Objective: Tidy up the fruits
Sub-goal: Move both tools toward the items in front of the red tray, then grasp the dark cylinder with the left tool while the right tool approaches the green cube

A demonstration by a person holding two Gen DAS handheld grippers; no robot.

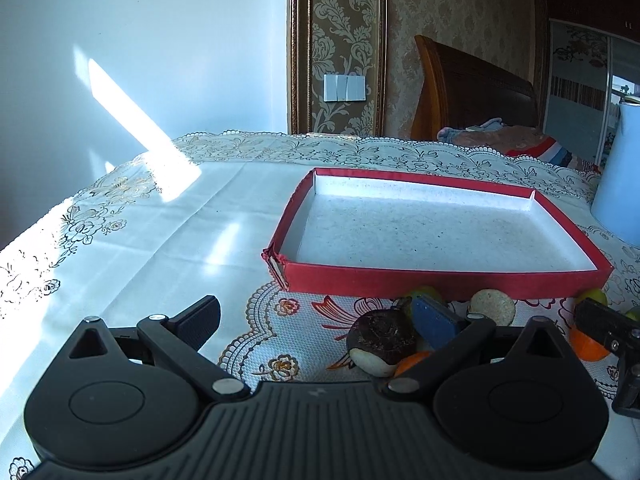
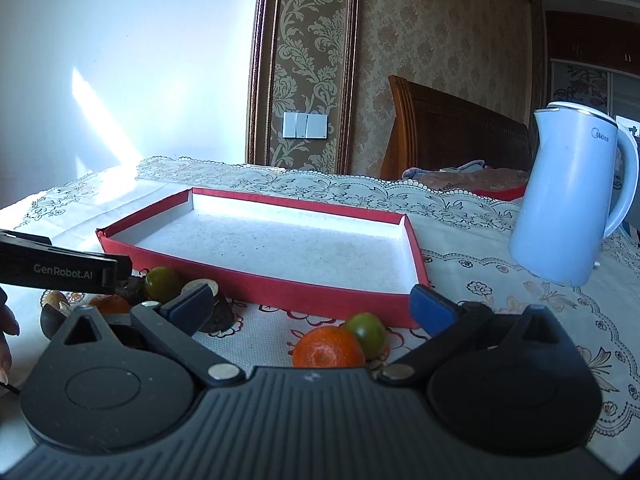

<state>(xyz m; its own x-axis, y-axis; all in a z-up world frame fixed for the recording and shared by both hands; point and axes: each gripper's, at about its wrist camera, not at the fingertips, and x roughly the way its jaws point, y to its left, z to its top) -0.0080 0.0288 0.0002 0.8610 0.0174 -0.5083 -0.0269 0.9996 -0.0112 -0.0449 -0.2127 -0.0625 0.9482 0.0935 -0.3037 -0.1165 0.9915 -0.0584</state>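
Black tongs (image 2: 312,304), blue pads (image 2: 430,306)

A bedroom in a home. Behind the table, toward the upper right of both views, a carved wooden headboard (image 2: 460,140) stands against gold damask wallpaper (image 2: 440,32), with rumpled bedding (image 2: 464,178) heaped below it. A white wall switch panel (image 2: 305,125) sits on a framed wallpaper strip at centre. At far right, patterned wardrobe doors (image 1: 580,76). The table in the foreground wears a lace-edged embroidered tablecloth (image 2: 320,184), and a pale blue electric kettle (image 2: 568,192) stands on it at the right of the right wrist view. Sunlight streaks the plain wall (image 1: 120,60) at left
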